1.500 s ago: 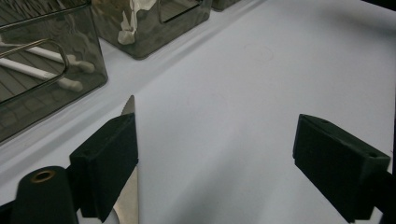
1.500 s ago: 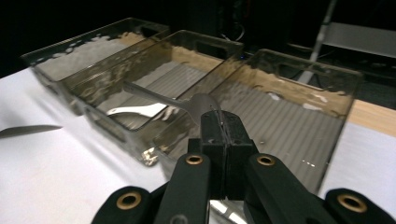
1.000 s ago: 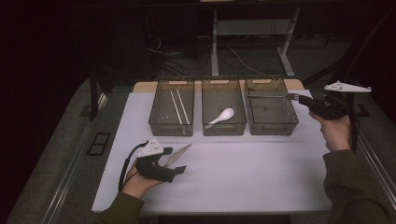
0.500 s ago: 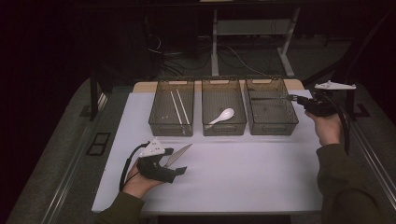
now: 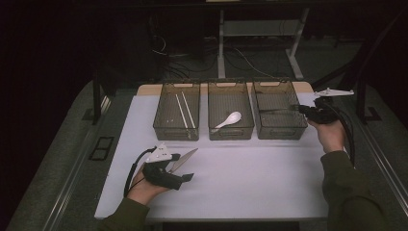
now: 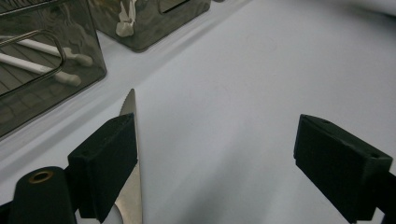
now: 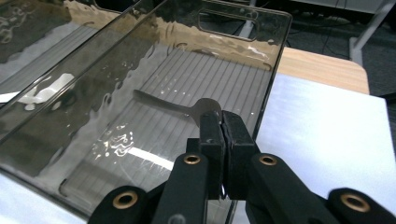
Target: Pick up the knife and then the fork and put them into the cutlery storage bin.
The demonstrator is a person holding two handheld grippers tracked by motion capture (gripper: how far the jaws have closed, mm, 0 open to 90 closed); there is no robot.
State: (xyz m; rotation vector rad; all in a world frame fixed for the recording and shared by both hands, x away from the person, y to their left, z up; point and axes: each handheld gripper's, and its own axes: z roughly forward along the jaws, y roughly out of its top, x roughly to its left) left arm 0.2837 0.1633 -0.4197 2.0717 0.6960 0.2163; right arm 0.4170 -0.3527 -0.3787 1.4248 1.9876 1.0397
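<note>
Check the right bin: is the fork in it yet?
Partly. The shut right claw holds the fork, which reaches over the bin floor.

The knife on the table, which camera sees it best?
The high view: there the knife lies whole on the white table, beside the left gripper, whose jaws stand open. The left gripper view shows just part of its blade, running behind one black jaw. The right gripper view looks into a bin instead.

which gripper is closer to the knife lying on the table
Left. The left gripper sits right at the knife, whose blade lies beside one open jaw. The right gripper is far across the table, shut on a utensil over the right-hand bin.
</note>
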